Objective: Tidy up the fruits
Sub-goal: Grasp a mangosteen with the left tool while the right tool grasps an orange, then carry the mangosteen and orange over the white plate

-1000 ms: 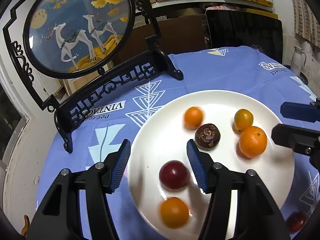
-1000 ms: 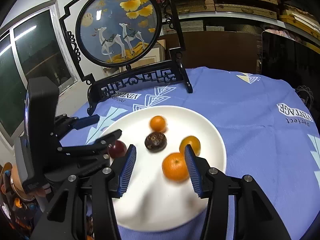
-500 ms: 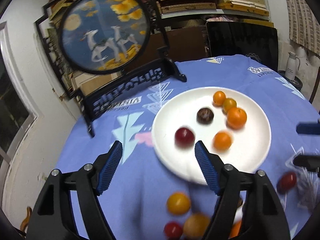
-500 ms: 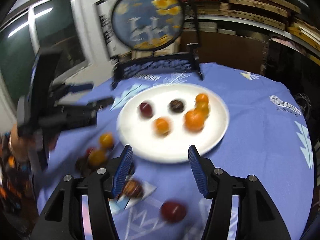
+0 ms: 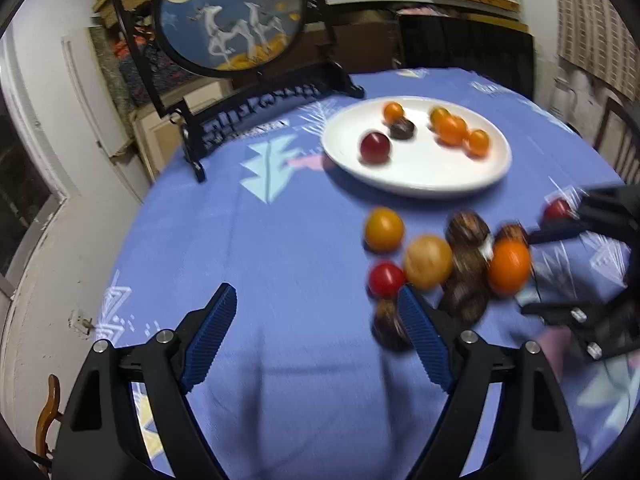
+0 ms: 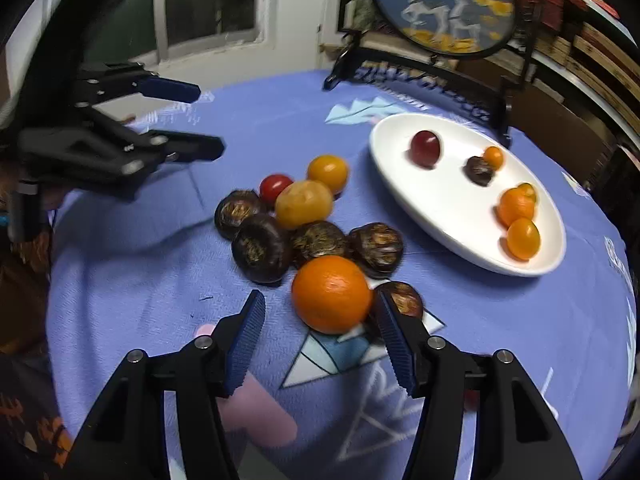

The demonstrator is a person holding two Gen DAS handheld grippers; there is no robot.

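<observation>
Organizing fruits, partway through. We see the white plate [image 6: 472,248] at right of the right wrist view, already carrying six fruits: a red one [image 6: 426,148] near its upper left, a dark one [image 6: 479,171] touching a small orange one [image 6: 493,157], and three orange ones [image 6: 517,216] clustered at its lower right. We judge this share of the sorting done.

Left to do: a loose pile [image 6: 304,216] lies on the blue cloth [image 6: 160,264] at centre frame, well apart from the plate. It comprises a large orange [image 6: 331,294], several dark brown fruits [image 6: 260,249], a yellow fruit [image 6: 303,204], a smaller orange-yellow one [image 6: 328,172] and a small red one [image 6: 275,186]. One more red fruit [image 5: 557,209] sits at the right edge of the left wrist view.

The right gripper [image 6: 320,336] is open and empty; the large orange lies just ahead of its pads, nearer the right-hand one, not pressed by either. The left gripper [image 5: 316,328] holds nothing, its jaws opening over bare cloth at lower centre of its view, the pile just right of it.

We judge the task under halfway, since more fruit lies loose than on the plate.
</observation>
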